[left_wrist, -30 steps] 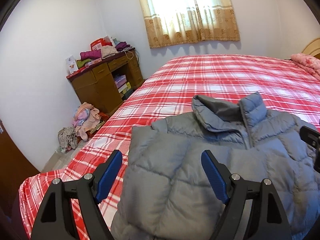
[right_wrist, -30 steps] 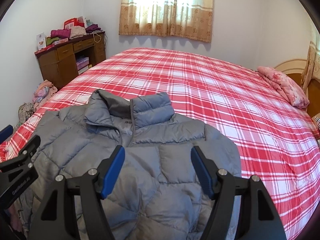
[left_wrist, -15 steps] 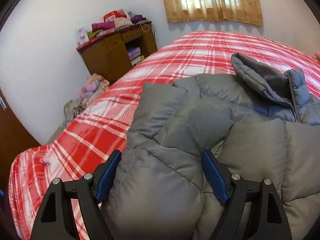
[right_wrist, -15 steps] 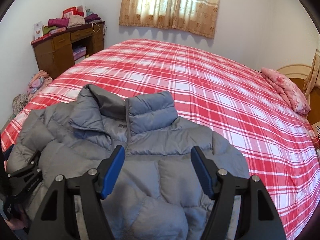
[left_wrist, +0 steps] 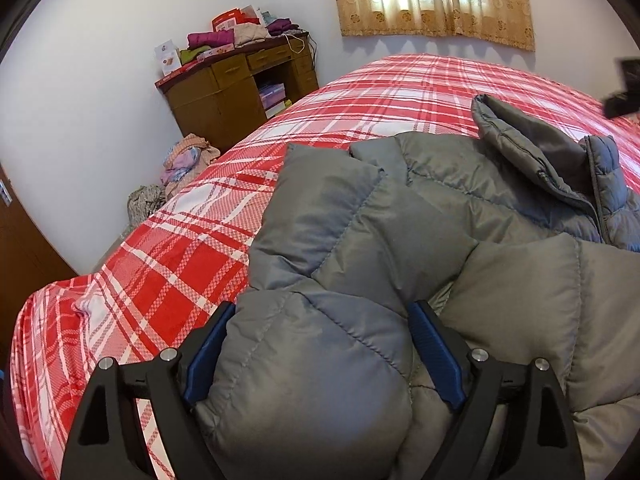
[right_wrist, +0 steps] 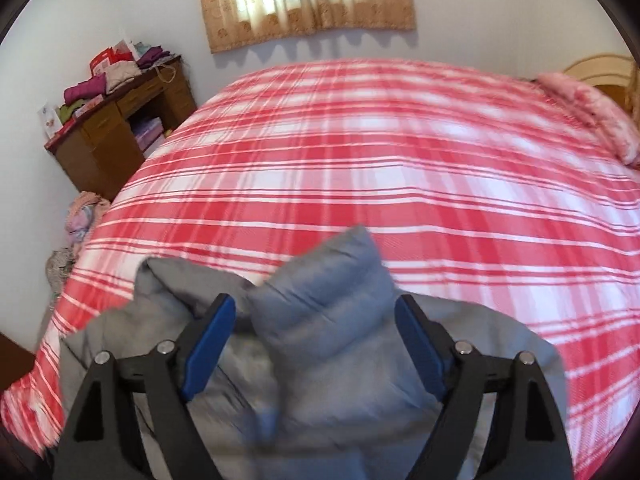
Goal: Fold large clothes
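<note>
I have the grey puffer jacket lying on the near end of the bed, on its red and white checked cover, collar pointing toward the window. My left tongs stand wide and have just been opening; the folded sleeve bulges up between their blue pads, filling the gap, though I cannot tell whether the pads press on it. My right tongs are spread wide too, jaws just opened further, and hang over the collar, which rises between the pads without my seeing contact; that view is smeared.

Around the work: a wooden desk stands against the wall at the left, piled with folded clothes and boxes. A heap of clothes lies on the floor at its foot. A yellow curtain covers the window beyond the bed. A pink pillow sits at the far right by the headboard.
</note>
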Demonstrator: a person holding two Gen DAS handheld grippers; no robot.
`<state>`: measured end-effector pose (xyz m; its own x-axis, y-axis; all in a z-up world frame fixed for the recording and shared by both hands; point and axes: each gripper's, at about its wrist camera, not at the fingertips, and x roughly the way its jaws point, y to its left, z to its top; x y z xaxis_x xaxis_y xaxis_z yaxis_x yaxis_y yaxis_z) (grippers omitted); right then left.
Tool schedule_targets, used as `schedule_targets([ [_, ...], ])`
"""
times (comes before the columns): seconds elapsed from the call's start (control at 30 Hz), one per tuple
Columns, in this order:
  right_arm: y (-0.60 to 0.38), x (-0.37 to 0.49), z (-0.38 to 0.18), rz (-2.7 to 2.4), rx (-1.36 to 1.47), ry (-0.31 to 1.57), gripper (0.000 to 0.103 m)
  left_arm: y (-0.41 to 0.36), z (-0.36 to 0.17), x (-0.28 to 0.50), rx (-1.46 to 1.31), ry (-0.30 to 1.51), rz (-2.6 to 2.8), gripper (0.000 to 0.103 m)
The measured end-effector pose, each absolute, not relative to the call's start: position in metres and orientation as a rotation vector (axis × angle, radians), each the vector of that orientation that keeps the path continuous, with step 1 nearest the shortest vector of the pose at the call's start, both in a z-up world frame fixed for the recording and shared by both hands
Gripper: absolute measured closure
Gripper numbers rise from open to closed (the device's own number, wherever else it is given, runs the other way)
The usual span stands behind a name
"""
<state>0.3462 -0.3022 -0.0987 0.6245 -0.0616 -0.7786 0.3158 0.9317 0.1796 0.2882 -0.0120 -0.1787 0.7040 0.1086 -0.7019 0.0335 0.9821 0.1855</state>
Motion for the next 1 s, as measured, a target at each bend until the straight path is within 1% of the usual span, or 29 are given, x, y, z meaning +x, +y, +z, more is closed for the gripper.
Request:
schedule_targets([
  [0.2,-0.321,0.387,-0.137,-0.267,0.447,1.005,0.014,-0.011,-0.180,0.288,0.173,0.789,0.037,0.015],
  [0.23,-0.323,0.388,-0.142,-0.252,0.454,1.019,0.020,-0.010,-0.180,0.288,0.168,0.792,0.034,0.015],
  [0.27,-0.324,0.387,-0.145,-0.236,0.450,1.032,0.029,-0.009,-0.180,0.288,0.161,0.793,0.032,0.015],
  [0.3,-0.324,0.383,-0.145,-0.221,0.441,1.032,0.032,-0.008,-0.180,0.288,0.151,0.796,0.028,0.015],
  [0.33,-0.326,0.379,-0.143,-0.210,0.440,1.024,0.042,-0.007,-0.181,0.288,0.143,0.798,0.025,0.015],
  [0.37,-0.328,0.373,-0.140,-0.198,0.443,1.017,0.057,-0.005,-0.180,0.289,0.134,0.801,0.023,0.014],
  [0.4,-0.330,0.365,-0.136,-0.182,0.454,1.013,0.064,-0.005,-0.181,0.289,0.129,0.803,0.021,0.014],
  [0.43,-0.332,0.357,-0.132,-0.165,0.464,1.008,0.078,-0.004,-0.181,0.289,0.124,0.805,0.019,0.014],
  [0.47,-0.333,0.352,-0.130,-0.154,0.464,1.005,0.084,-0.004,-0.180,0.290,0.121,0.805,0.018,0.014],
  [0.63,-0.333,0.309,-0.120,-0.150,0.439,0.971,0.090,-0.002,-0.180,0.291,0.098,0.815,0.000,0.014],
  [0.8,-0.345,0.279,-0.141,-0.155,0.501,0.980,0.091,0.001,-0.177,0.288,0.084,0.827,-0.049,0.014],
  [0.9,-0.351,0.270,-0.156,-0.171,0.500,1.009,0.091,-0.003,-0.165,0.280,0.126,0.814,-0.084,0.014],
  [1.0,-0.356,0.264,-0.169,-0.158,0.514,1.009,0.093,-0.008,-0.135,0.271,0.107,0.769,-0.137,0.014],
])
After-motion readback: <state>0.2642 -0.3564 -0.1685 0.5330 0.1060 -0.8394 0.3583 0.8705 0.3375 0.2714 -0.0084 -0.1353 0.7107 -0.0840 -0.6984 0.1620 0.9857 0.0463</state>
